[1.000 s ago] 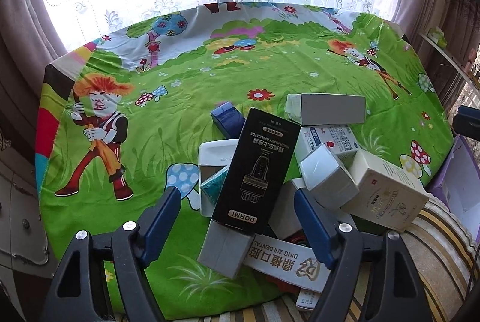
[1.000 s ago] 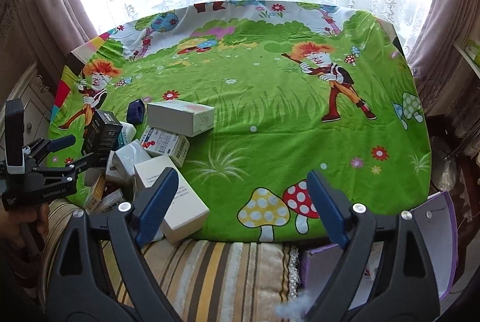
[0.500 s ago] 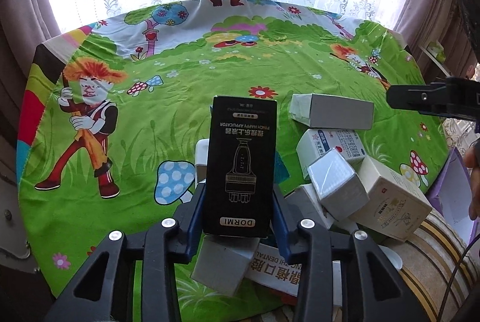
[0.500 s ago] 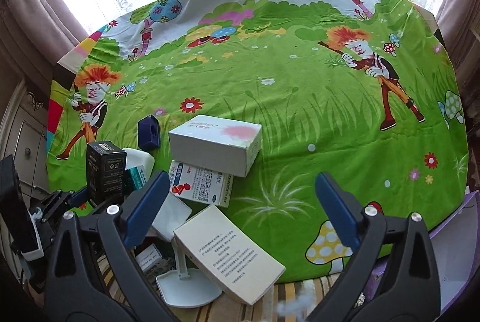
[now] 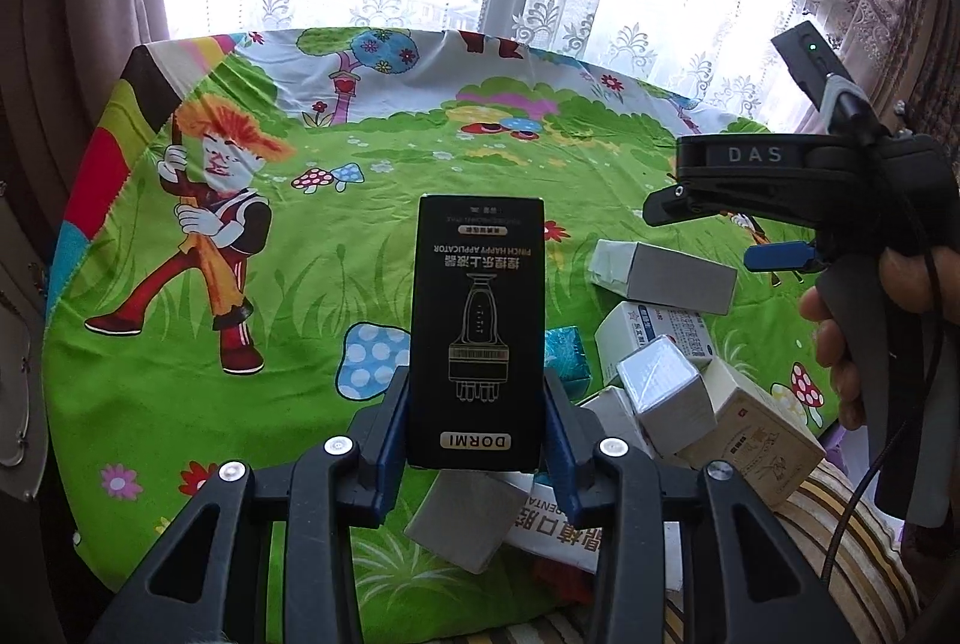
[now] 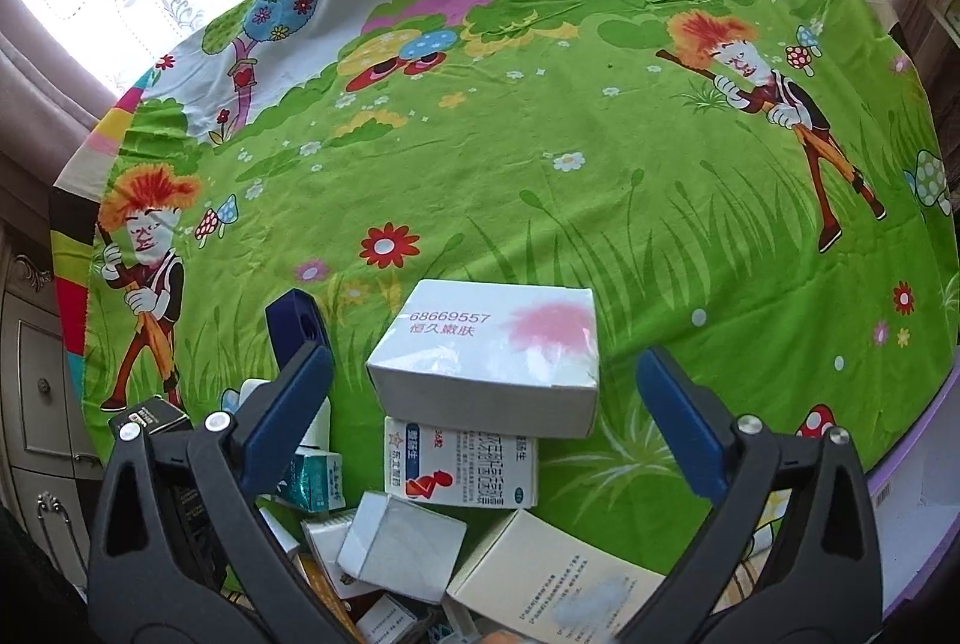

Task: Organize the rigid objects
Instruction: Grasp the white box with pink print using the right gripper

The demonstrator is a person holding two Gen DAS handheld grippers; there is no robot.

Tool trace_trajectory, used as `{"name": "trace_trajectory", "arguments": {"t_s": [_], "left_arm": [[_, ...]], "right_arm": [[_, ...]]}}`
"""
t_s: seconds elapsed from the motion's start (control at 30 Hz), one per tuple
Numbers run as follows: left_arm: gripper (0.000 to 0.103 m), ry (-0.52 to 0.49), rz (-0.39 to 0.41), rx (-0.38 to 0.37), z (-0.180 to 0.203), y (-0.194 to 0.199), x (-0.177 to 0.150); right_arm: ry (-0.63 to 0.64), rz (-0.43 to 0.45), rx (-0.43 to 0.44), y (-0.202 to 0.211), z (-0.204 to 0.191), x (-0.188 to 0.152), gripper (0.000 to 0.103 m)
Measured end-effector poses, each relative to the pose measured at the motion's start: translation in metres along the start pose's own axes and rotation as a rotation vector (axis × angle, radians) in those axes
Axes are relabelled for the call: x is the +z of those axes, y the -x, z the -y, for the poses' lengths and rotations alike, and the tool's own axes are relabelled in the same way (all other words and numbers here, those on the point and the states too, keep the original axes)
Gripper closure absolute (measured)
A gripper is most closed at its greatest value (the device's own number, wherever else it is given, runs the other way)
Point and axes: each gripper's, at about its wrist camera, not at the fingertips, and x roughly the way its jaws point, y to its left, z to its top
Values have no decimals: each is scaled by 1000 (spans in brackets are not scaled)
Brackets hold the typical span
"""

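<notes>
Left wrist, left claw (image 5: 476, 428), glossy black carton (image 5: 477, 332)

The black box (image 5: 477, 332) is smooth cardboard with a slight sheen and gold print; the white box (image 6: 489, 353) is satiny card. The tablecloth (image 6: 540, 152) is matt printed cloth, lightly creased. Gripper arms look like matt black plastic, pads (image 6: 288, 410) blue plastic, screws shiny metal.
</notes>
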Motion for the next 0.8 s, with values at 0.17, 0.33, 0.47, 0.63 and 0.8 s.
{"name": "trace_trajectory", "arguments": {"t_s": [0.17, 0.33, 0.47, 0.63, 0.8], "left_arm": [[62, 5, 15, -17, -1, 4, -1], [62, 13, 23, -24, -1, 7, -3], [62, 17, 23, -26, -1, 7, -4], [62, 17, 25, -20, 1, 9, -4], [62, 13, 28, -19, 6, 13, -4]], "right_arm": [[13, -12, -36, -11, -8, 1, 1], [12, -34, -74, -27, -5, 0, 1], [30, -46, -79, -36, -7, -3, 1], [52, -23, -76, -38, -6, -6, 9], [70, 49, -65, -21, -1, -6, 9]]}}
